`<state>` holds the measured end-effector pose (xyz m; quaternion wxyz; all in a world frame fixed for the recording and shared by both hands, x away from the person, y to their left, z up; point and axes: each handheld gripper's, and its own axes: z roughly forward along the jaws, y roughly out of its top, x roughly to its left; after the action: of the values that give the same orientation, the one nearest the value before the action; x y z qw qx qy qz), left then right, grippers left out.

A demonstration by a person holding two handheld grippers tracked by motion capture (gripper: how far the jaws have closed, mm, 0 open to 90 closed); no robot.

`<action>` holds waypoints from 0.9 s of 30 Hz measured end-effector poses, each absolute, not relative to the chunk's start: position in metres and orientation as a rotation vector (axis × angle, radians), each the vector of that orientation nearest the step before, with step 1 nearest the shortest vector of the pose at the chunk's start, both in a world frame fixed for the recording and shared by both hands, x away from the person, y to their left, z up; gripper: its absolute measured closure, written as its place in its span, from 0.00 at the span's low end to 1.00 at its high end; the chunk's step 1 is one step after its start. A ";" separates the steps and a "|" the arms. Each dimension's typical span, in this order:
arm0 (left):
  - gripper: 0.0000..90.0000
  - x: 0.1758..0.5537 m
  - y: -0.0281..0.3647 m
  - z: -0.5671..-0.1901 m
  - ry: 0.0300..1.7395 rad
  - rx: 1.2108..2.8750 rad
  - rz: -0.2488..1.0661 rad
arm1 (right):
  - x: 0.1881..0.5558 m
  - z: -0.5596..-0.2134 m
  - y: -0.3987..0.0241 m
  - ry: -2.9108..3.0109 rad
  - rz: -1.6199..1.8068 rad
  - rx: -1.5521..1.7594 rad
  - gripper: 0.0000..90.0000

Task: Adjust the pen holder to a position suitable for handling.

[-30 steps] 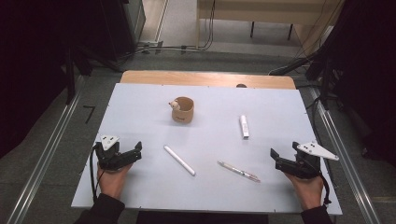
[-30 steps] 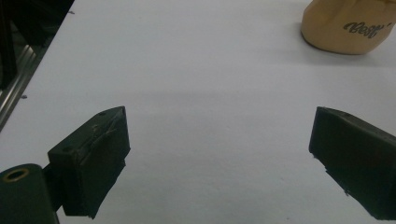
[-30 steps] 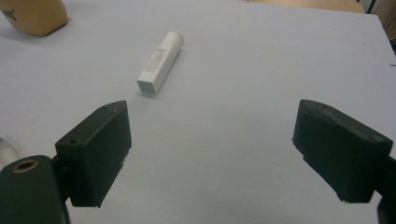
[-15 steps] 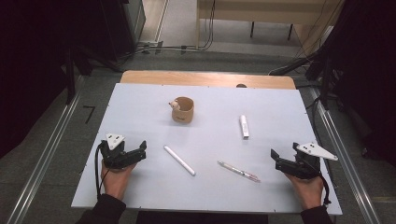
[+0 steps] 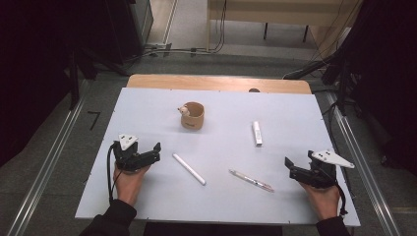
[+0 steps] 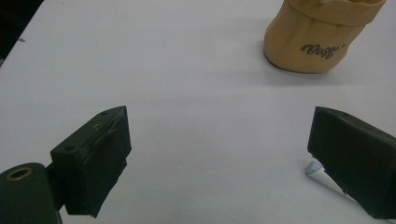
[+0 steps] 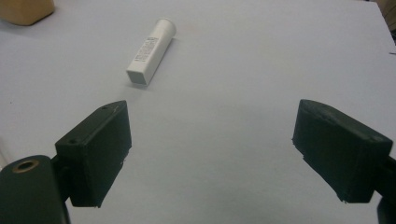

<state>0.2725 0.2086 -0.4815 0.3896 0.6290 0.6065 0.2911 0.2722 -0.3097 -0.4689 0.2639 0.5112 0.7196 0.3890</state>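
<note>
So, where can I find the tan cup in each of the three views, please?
High view: the tan cup stands on the far middle part of the white table.
Left gripper view: at the top right, cut by the upper edge.
Right gripper view: in the top left corner, only its base.
Shared landmark: the white tube lies to the cup's right in the high and right gripper views.

tan cup (image 5: 192,116), white stick (image 5: 189,168), pen (image 5: 251,180)
</note>
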 end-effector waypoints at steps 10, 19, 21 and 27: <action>0.08 0.296 0.194 -0.477 1.512 1.607 0.719 | 0.274 -0.470 -0.311 1.950 1.050 1.396 0.11; 0.11 0.316 0.186 -0.471 1.489 1.588 0.708 | 0.276 -0.472 -0.310 1.959 1.041 1.404 0.11; 0.11 0.320 0.184 -0.469 1.480 1.585 0.699 | 0.276 -0.472 -0.310 1.957 1.044 1.407 0.11; 0.11 0.334 0.177 -0.464 1.466 1.574 0.663 | 0.277 -0.472 -0.309 1.963 1.043 1.406 0.11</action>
<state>0.3341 0.1772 -0.4645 0.4305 0.6312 0.5879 0.2659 0.2770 -0.3094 -0.4725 0.2529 0.5172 0.7220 0.3838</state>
